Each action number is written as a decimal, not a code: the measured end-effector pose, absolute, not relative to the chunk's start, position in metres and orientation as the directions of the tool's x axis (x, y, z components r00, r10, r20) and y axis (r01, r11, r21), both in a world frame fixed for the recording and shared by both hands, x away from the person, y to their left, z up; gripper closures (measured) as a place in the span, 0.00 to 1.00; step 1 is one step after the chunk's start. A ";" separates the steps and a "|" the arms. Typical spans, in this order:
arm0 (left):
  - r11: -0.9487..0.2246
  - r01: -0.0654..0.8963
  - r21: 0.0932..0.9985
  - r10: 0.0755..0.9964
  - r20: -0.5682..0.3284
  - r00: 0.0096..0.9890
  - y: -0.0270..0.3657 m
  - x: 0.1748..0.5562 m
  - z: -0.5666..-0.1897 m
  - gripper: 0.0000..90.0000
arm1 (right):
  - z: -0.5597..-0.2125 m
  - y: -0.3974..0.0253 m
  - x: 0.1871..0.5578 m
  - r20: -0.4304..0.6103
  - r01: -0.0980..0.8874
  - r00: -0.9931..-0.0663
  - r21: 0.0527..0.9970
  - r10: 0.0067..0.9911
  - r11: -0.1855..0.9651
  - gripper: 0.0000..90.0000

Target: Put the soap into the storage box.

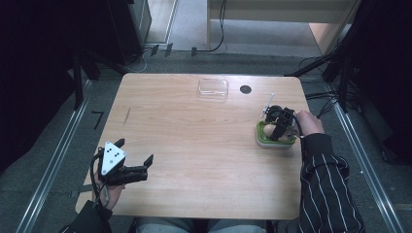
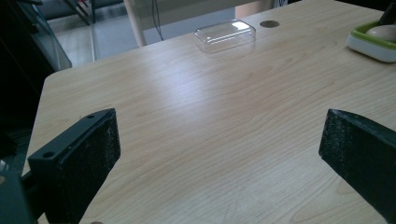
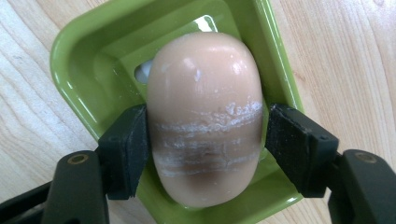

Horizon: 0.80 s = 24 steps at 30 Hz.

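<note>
The left tool (image 1: 135, 165) is black with a grey three-cornered plate and a black cable. The right tool (image 3: 205, 149) has black foam-padded fingers (image 3: 127, 151) with screws. The right sleeve (image 1: 324, 184) is dark with thin white stripes.

No legible text, labels or numbers, perhaps too small

soap dish (image 2: 373, 44) cut by frame edge; soap (image 1: 268, 130) mostly hidden under right hand-held gripper (image 1: 278, 127).

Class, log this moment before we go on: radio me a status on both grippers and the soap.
Right gripper shut on soap in green dish. Left gripper open, idle. Nothing in the way.
</note>
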<state>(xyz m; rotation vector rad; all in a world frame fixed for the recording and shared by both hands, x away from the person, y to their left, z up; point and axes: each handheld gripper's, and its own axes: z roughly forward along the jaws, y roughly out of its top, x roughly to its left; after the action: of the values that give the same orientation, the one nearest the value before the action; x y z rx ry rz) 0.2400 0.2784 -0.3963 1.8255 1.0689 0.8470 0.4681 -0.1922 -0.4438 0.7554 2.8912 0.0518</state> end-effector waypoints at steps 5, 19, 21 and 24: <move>-0.287 0.337 0.897 0.902 0.135 0.409 0.279 0.240 -0.396 0.00 | -0.443 -0.194 0.468 -0.134 0.491 -0.858 0.070 0.496 0.868 0.35; -0.286 0.335 0.898 0.901 0.134 0.412 0.278 0.240 -0.396 0.00 | -0.432 -0.196 0.466 -0.131 0.536 -0.828 0.099 0.545 0.838 0.28; -0.286 0.334 0.898 0.901 0.134 0.413 0.278 0.240 -0.396 0.00 | -0.432 -0.196 0.466 -0.128 0.541 -0.825 0.103 0.550 0.835 0.26; -0.286 0.334 0.898 0.901 0.133 0.414 0.277 0.241 -0.396 0.00 | -0.430 -0.197 0.465 -0.119 0.564 -0.811 0.104 0.573 0.820 0.24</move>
<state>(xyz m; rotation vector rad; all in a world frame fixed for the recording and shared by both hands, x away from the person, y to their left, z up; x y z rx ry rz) 0.2406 0.2770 -0.3960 1.8233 1.0621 0.8435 0.4649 -0.1965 -0.4302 0.8975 2.8573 0.0954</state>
